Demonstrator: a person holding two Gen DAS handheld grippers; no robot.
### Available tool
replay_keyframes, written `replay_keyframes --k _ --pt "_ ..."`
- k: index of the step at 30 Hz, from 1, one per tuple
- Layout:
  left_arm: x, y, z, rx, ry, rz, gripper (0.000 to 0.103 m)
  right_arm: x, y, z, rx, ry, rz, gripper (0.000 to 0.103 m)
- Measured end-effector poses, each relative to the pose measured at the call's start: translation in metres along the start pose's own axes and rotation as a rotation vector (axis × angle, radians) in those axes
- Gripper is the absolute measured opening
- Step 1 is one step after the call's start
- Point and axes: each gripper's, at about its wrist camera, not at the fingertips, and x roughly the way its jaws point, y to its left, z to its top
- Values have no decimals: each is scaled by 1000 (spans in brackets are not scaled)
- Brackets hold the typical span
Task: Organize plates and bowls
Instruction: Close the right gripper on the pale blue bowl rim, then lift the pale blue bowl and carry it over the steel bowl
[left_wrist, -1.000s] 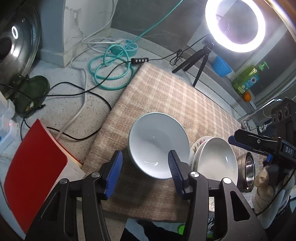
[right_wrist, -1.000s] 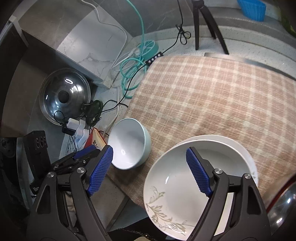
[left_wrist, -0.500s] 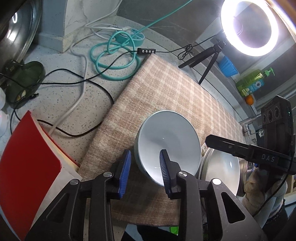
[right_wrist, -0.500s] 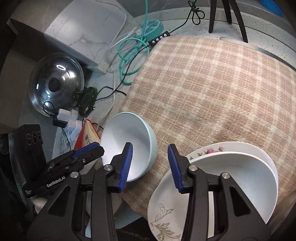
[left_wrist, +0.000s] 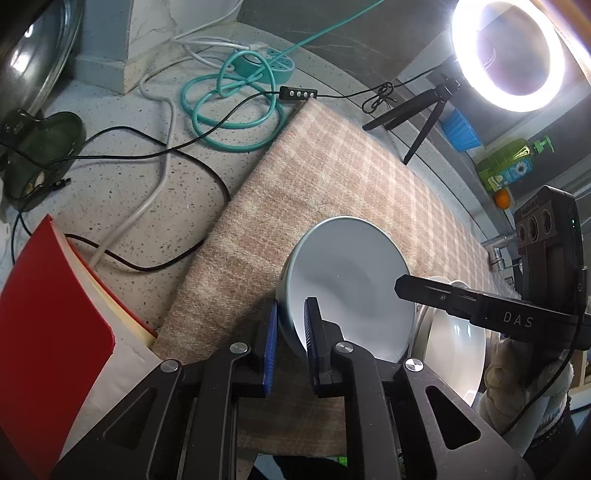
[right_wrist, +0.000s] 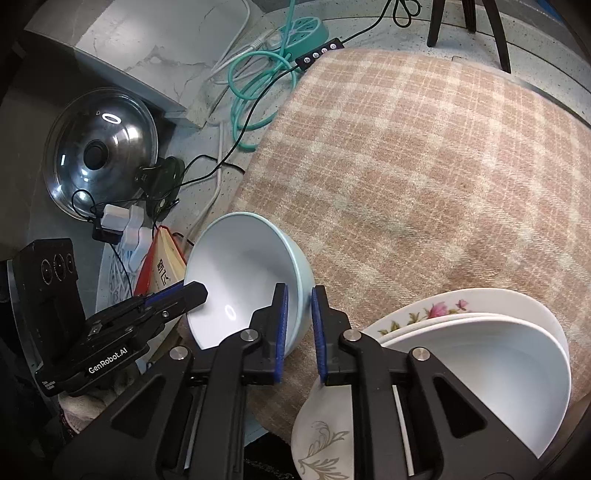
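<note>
A pale blue bowl (left_wrist: 351, 280) (right_wrist: 236, 273) stands at the near left corner of the plaid cloth (right_wrist: 424, 166). My left gripper (left_wrist: 291, 314) is closing tight on its near rim, one pad inside and one outside. My right gripper (right_wrist: 298, 291) clamps the opposite rim the same way. Each wrist view shows the other tool from the side: the right gripper (left_wrist: 406, 290) across the bowl, the left gripper (right_wrist: 199, 291) at the bowl's lower left. A stack with a white deep plate (right_wrist: 480, 369) (left_wrist: 454, 343) on a floral plate (right_wrist: 443, 306) lies to the right.
A leaf-patterned plate (right_wrist: 321, 435) pokes out under the stack. A red book (left_wrist: 48, 332) lies left of the cloth, with teal and black cables (left_wrist: 229, 107) behind it. A pot lid (right_wrist: 99, 147) leans at far left. A ring light (left_wrist: 509, 51) on a tripod stands behind the cloth.
Both grippers came down and their wide jaws closed onto the blue bowl's rim. The right gripper shifted left from over the white plates to the bowl.
</note>
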Motion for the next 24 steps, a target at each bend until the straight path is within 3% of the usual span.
replay_keyframes --k 13,24 --pt "-7 -6 -2 15 -10 3 12 -9 1 0 19 -26 9 12" --pt "-36 -45 4 97 -76 -27 13 -58 2 -11 41 -115 27 12"
